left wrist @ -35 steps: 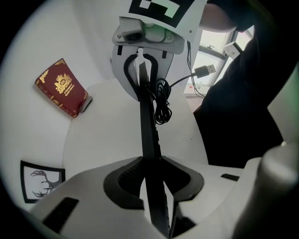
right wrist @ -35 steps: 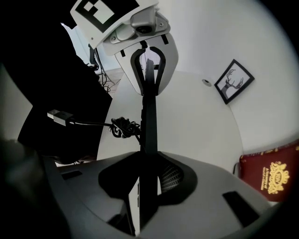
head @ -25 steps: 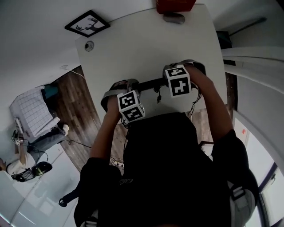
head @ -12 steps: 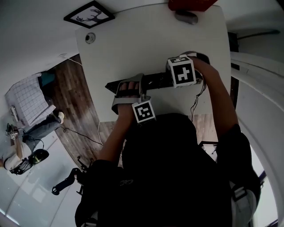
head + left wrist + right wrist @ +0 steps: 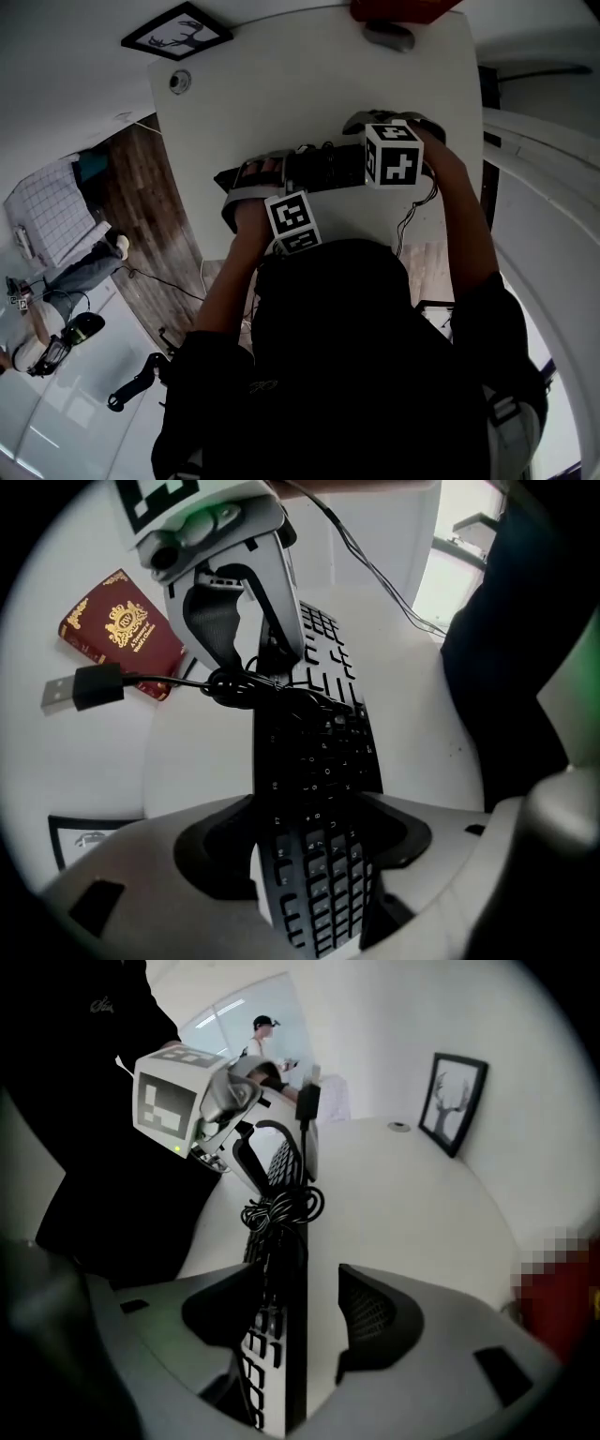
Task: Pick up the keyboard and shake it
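Keyboard (image 5: pixel 323 169) lies on the white table (image 5: pixel 281 84), long axis left to right, one end inside each tool's jaws; left gripper (image 5: pixel 314 841) and right gripper (image 5: pixel 300 1321) have just been opening, clamping nothing

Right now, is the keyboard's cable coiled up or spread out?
Coiled up: the cable is bunched in a tight knot against the keyboard, with only its plug sticking out free.

Probably an office: a white desk (image 5: pixel 309 84), a framed deer print (image 5: pixel 175 37), wood flooring (image 5: pixel 155 225), a seated person (image 5: pixel 61 225) nearby
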A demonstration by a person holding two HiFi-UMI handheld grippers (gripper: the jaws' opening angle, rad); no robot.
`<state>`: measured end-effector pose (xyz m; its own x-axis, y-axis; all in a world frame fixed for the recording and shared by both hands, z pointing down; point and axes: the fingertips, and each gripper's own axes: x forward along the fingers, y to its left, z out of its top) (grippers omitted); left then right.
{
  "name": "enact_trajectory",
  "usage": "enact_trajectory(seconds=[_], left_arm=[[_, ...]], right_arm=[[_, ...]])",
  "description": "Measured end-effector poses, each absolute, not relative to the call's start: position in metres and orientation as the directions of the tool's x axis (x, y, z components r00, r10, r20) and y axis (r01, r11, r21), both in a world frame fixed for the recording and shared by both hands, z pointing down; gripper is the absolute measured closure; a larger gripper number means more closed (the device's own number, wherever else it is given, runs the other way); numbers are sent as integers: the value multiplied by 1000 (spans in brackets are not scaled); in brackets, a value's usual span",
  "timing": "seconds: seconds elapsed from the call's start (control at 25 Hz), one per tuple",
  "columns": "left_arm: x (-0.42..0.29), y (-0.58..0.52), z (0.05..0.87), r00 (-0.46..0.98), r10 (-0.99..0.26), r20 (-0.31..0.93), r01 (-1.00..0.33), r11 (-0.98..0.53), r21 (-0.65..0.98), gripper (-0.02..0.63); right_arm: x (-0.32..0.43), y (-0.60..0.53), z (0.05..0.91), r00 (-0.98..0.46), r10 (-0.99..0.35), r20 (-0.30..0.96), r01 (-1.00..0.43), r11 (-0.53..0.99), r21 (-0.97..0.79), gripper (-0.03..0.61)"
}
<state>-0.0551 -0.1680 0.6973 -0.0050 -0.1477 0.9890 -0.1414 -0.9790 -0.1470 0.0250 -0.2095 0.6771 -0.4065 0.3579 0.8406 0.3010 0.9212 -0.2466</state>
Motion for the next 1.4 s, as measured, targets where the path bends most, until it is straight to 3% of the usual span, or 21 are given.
enact_trajectory(seconds=[0.2, 0.32, 0.72, 0.96, 1.2, 1.4], left_arm=[[-51, -168, 701, 20, -88, 996, -117, -990, -85, 298], [-50, -167, 707, 8, -25, 1000, -115, -993, -23, 295], [-46, -168, 726, 73, 235, 969, -108, -964, 242, 293], [-46, -173, 736, 57, 331, 942, -105, -936, 335, 283], [-48, -170, 734, 87, 296, 951, -133, -943, 306, 282], [-47, -188, 722, 98, 64, 993, -163, -983, 79, 264]], right_arm=[[51, -209, 682, -407, 154, 900, 241, 969, -57, 330], [53, -194, 698, -385, 183, 904, 253, 964, -88, 364], [54, -196, 717, -364, 356, 861, 262, 926, -272, 365], [52, -200, 726, -340, 348, 874, 263, 927, -267, 365], [47, -198, 728, -296, 268, 917, 269, 944, -189, 365], [52, -200, 733, -229, 15, 973, 277, 960, 51, 364]])
